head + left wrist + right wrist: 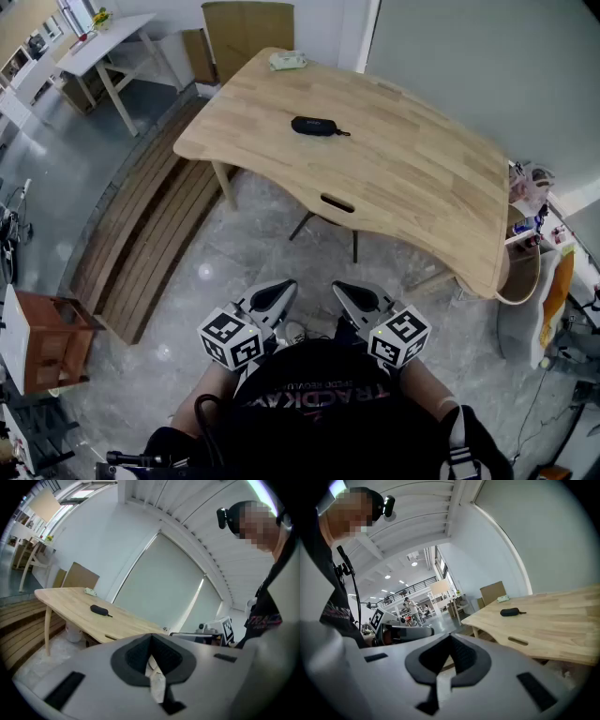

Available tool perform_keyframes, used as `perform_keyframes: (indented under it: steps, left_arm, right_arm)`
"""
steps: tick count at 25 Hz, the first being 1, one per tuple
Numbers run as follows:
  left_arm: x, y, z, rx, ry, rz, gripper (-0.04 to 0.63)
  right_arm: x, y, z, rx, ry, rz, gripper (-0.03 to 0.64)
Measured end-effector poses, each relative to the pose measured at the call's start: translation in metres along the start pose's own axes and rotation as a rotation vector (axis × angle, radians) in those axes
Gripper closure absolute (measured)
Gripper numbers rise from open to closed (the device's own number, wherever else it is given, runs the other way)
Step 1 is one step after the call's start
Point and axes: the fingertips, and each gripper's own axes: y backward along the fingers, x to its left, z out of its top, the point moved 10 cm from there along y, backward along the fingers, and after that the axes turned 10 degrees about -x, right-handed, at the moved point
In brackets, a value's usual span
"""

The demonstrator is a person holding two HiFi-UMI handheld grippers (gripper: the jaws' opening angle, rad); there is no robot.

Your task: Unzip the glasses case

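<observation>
A black zipped glasses case (pixel 314 126) with a short pull cord lies on the far half of the light wooden table (pixel 403 187). The same case (pixel 98 610) shows small in the left gripper view, and the case (pixel 510 612) also appears in the right gripper view. Both grippers are held close to the person's body, well short of the table. The left gripper (pixel 278 293) and the right gripper (pixel 353 293) are shut with nothing between the jaws. In their own views the left gripper (pixel 151 649) and right gripper (pixel 451 649) have the pads together.
A small pale green packet (pixel 287 61) lies at the table's far corner. Wooden slats (pixel 150 234) lie on the floor to the left, with a brown stool (pixel 52 339) beside them. A cluttered shelf (pixel 534 234) stands right of the table. A cardboard sheet (pixel 248 33) leans behind it.
</observation>
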Motion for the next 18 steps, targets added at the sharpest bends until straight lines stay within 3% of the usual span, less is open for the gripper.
perform_keyframes:
  steps: [18]
  left_arm:
    - [0.0066,-0.0022,0.001,0.003,0.02,0.002,0.584]
  right_arm:
    - [-0.0019,-0.0092,0.0029,-0.002,-0.008,0.008,0.601]
